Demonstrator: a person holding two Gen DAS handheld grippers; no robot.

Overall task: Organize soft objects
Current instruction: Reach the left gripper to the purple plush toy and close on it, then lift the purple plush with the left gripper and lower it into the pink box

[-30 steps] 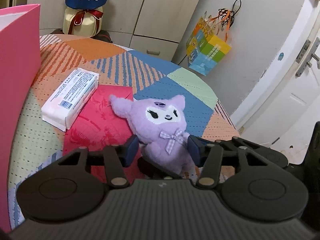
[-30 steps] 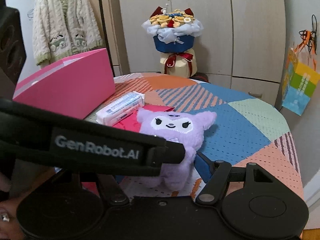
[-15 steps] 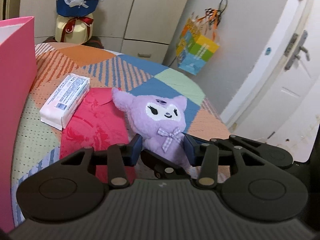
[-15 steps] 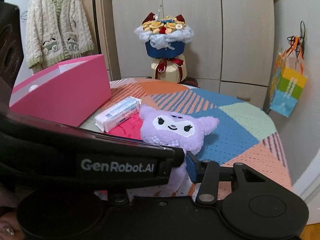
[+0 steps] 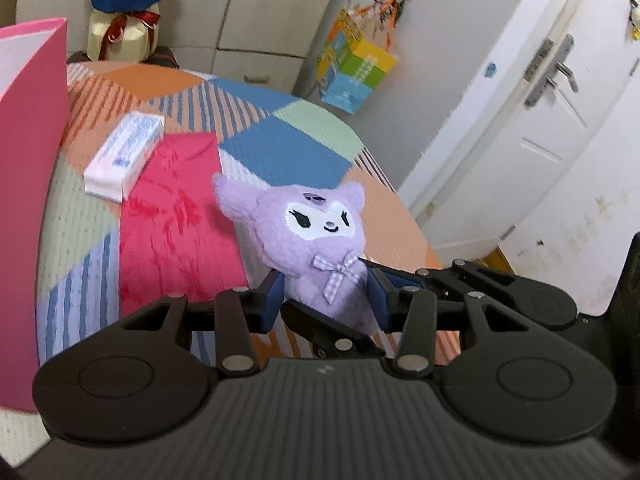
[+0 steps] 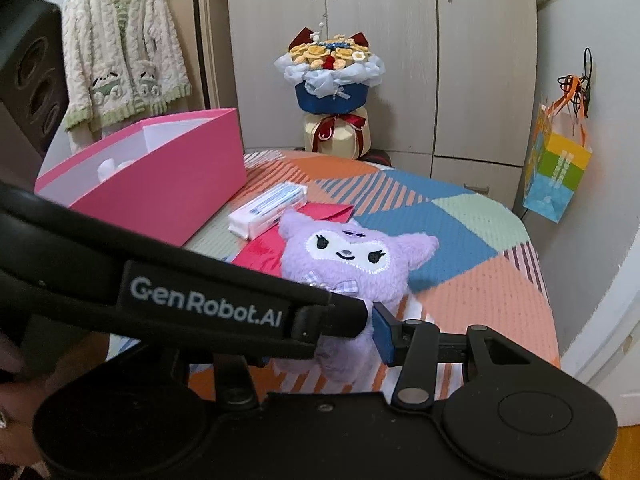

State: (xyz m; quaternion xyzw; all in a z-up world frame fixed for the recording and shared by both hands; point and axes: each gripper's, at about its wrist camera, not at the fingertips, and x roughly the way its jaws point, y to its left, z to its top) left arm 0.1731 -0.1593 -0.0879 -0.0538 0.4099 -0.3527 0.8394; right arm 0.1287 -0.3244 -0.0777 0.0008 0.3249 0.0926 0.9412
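Left gripper [image 5: 326, 300]: I had both blue pads pressed on the plush [image 5: 316, 236], pinching its body just under the checked bow; the jaws had been closing within the last second, the toy between them.

Right gripper [image 6: 360, 332]: I could see only one blue pad [image 6: 384, 334], touching the plush's flank at its 5 o'clock; the other finger sat behind the left gripper's black arm, which crossed this view. I judged it clamped on the same toy, jaws likewise recently closing.

Plush: purple, face up, head at 12 o'clock from the left jaws, over the patchwork cloth [image 5: 288, 152].

Red envelope [image 5: 176, 216]: flat on the cloth at the plush's 9 o'clock, just beside it.

Tissue pack [image 5: 126, 156]: at 10 o'clock, overlapping the envelope's far corner.

Pink box [image 6: 160, 184]: open, beyond the pack at 10 o'clock in the right view, something white inside.

Bouquet [image 6: 332, 92]: past the table's far edge at 12 o'clock.

Paper bag [image 6: 556, 172]: hanging on the wall at 2 o'clock.
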